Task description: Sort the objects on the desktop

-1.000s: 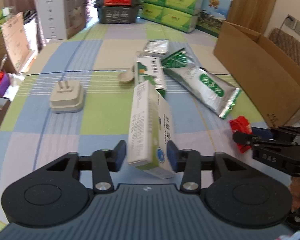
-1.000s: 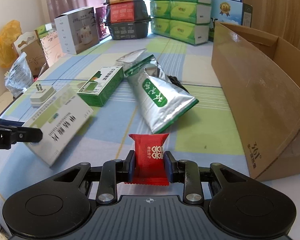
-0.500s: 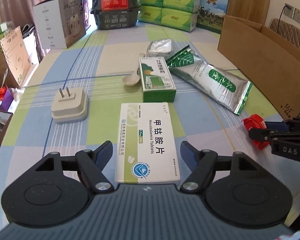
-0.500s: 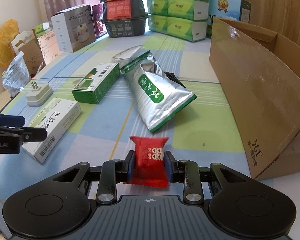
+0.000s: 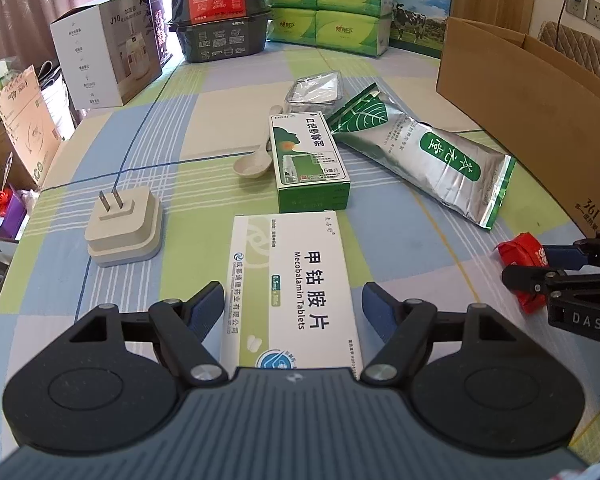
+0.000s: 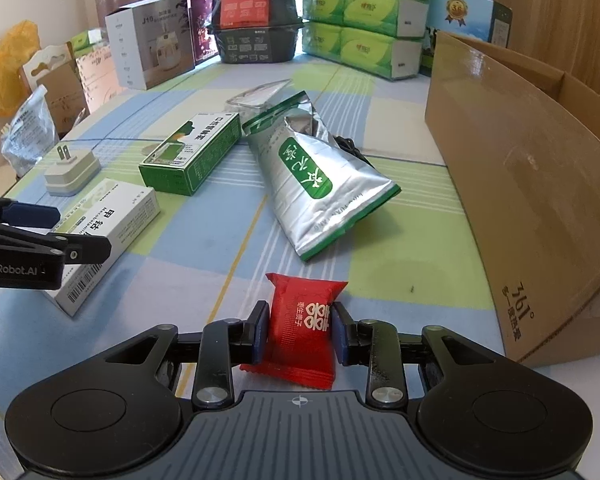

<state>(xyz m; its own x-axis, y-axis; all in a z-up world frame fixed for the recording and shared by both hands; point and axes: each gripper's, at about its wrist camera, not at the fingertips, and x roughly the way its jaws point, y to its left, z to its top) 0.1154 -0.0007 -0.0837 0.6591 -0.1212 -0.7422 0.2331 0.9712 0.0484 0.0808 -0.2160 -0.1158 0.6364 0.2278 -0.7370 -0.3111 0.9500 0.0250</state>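
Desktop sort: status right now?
Early. Done: white tablet box lies flat between the open left tool. In hand: right tool grips the red candy packet. Left: green spray box, silver pouch, plug adapter, spoon on the table.

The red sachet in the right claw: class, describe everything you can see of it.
The red sachet is a small, glossy pillow pack, apparently foil or plastic, with crimped ends and white printed characters on its face. It stands roughly upright, pinched at its sides by the right claw, whose blue-padded fingers press in on both edges. It appears lifted off the checked tablecloth.
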